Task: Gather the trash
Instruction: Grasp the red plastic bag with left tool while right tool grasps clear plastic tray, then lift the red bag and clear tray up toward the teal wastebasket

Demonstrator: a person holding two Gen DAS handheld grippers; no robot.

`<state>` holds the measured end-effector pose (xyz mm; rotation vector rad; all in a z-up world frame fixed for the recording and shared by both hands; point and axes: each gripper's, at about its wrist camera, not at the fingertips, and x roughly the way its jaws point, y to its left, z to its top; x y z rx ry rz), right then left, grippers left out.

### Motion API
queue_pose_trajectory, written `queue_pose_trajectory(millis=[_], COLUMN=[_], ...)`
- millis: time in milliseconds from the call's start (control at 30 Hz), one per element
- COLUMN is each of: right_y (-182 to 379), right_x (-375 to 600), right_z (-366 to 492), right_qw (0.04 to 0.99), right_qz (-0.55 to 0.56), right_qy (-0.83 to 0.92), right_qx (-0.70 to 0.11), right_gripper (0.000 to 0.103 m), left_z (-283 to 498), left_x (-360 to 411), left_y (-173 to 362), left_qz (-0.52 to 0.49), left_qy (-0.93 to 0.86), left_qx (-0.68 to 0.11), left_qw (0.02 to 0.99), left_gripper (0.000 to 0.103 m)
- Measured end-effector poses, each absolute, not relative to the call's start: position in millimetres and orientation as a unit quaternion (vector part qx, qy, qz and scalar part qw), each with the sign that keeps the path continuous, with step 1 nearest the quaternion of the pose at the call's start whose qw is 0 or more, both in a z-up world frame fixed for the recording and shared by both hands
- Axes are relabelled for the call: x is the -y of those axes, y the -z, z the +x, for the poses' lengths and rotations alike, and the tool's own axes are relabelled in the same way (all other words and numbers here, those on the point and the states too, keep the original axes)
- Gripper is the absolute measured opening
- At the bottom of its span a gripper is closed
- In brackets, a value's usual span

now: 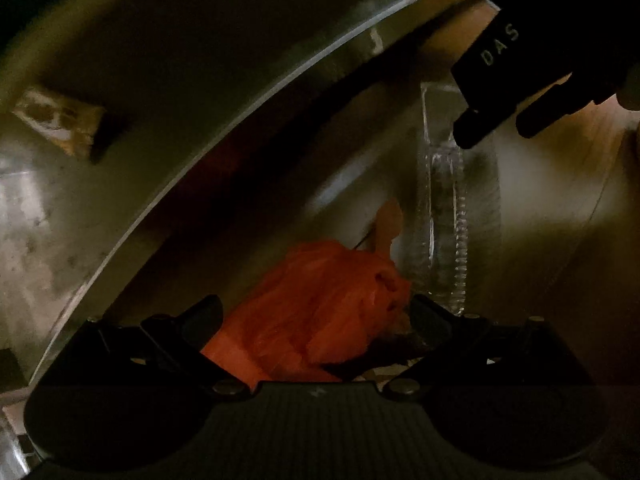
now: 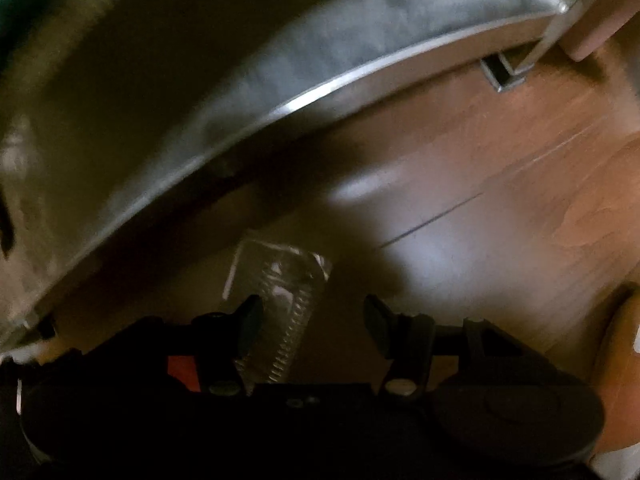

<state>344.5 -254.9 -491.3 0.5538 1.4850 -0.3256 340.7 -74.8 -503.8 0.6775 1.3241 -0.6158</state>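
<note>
An orange plastic bag [image 1: 320, 312] lies on the wooden floor between the fingers of my left gripper [image 1: 316, 316], which stands open around it; contact is unclear. A clear plastic container [image 1: 452, 216] lies just right of the bag. My right gripper [image 1: 496, 128] hovers open above that container's far end. In the right wrist view the clear container [image 2: 280, 300] lies between the open fingers of my right gripper [image 2: 312, 324], near the left finger. A bit of orange [image 2: 182, 368] shows at lower left.
A metal-edged table top [image 1: 280, 80] arches overhead on the left, with a scrap of paper [image 1: 60, 120] on it. The same edge [image 2: 320, 92] and a metal leg [image 2: 552, 36] show in the right wrist view. Wooden floor [image 2: 520, 200] extends to the right.
</note>
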Motion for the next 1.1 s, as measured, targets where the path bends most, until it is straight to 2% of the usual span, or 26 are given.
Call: queue_pose_trajectory(millis=[133,200,467,500,533,567,600,633,767,967,1100], right_y=[500.1,508.6,522.6,523.0,524.7,526.5,528.1,529.1,522.2,498.5,463.7], right_x=[256.2,253.2,249.5,249.1,247.8,248.2,249.3,251.7,255.0,266.4,268.8], right_z=[347.6,346.3,354.0,354.4,354.7,354.6,354.4,351.8,349.0,339.8,327.7], right_qw=[0.688,0.687,0.695,0.698,0.699,0.696,0.693,0.693,0.706,0.723,0.73], right_qz=[0.239,0.231,0.23,0.23,0.228,0.226,0.229,0.232,0.226,0.21,0.211], right_qy=[0.146,0.139,0.114,0.11,0.108,0.108,0.109,0.106,0.1,0.089,0.085], right_qx=[-0.669,-0.675,-0.671,-0.669,-0.669,-0.673,-0.675,-0.674,-0.663,-0.652,-0.645], right_gripper=[0.055,0.052,0.049,0.045,0.021,0.005,0.007,0.002,0.001,0.001,0.001], left_z=[348.1,351.6,359.7,360.6,361.1,362.7,364.5,364.9,373.2,379.9,374.3], left_x=[78.4,78.7,78.2,77.4,74.6,73.4,69.5,69.1,57.8,38.1,33.1], left_y=[513.5,517.7,525.1,525.0,525.6,525.2,524.6,523.9,516.9,498.9,467.6], left_qz=[0.295,0.285,0.248,0.241,0.238,0.231,0.225,0.218,0.168,0.1,0.085], left_qy=[0.274,0.271,0.265,0.264,0.256,0.252,0.251,0.249,0.232,0.207,0.204], left_qx=[-0.6,-0.607,-0.629,-0.632,-0.632,-0.634,-0.635,-0.637,-0.646,-0.667,-0.67], left_qw=[0.692,0.691,0.687,0.688,0.692,0.694,0.695,0.697,0.707,0.709,0.709], left_gripper=[0.099,0.088,0.066,0.063,0.062,0.059,0.055,0.054,0.047,0.045,0.044])
